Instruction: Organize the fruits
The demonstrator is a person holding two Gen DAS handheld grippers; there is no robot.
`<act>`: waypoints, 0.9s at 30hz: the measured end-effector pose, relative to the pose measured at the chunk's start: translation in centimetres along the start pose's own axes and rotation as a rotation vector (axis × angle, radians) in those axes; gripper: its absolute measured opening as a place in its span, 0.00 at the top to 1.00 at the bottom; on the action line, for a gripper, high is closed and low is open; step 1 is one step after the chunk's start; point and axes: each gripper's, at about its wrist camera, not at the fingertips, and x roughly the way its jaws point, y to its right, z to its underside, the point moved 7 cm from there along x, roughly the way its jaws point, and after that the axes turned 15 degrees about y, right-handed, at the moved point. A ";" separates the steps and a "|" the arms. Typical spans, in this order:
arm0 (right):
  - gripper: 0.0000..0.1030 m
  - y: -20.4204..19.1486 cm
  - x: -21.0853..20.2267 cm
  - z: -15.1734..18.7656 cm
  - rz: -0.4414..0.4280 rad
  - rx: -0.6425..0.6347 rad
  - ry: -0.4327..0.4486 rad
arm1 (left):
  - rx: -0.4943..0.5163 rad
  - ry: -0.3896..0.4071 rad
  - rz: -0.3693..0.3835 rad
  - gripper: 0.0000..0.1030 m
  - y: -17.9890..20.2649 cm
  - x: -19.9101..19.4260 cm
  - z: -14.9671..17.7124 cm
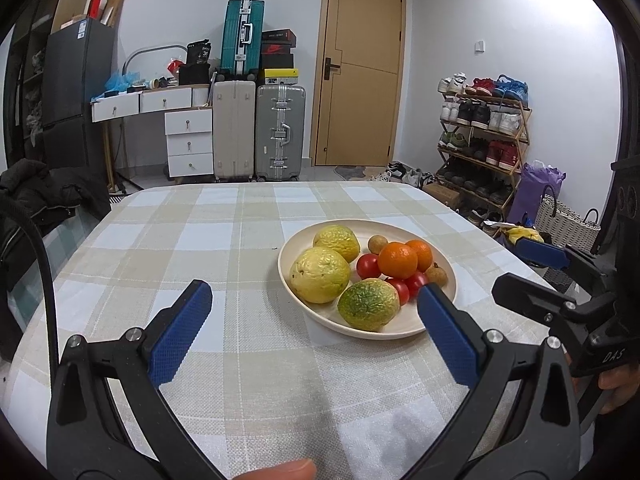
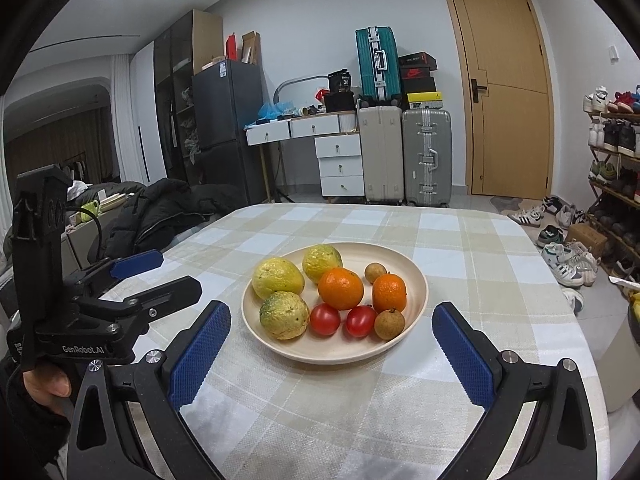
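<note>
Resting on the checked tablecloth (image 2: 480,248), the cream plate (image 2: 416,280) holds three yellow-green citrus fruits, two tangerines, tomatoes and longans. Left gripper (image 1: 314,320) and right gripper (image 2: 332,344) hover near it, jaws spread wide, empty.

Left wrist view: low over bench (image 1: 168,240), facing far wall and door (image 1: 362,68), plate (image 1: 292,292) near, right of centre; right tool (image 1: 532,268) at right edge. Right wrist view: same height and heading, set further right, plate (image 2: 416,304) centred, left tool (image 2: 160,272) at left edge. Shared: bench, plate, suitcases (image 1: 256,132), door.
</note>
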 end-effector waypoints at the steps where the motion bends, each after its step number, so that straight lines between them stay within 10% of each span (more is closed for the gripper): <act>1: 0.00 0.0 0.0 0.0 -0.005 0.004 0.004 | 0.003 0.001 -0.001 0.00 0.1 -0.1 0.0; 27: 0.00 0.4 -0.1 0.0 0.000 0.018 0.006 | 0.003 -0.007 -0.006 0.00 0.3 0.0 0.1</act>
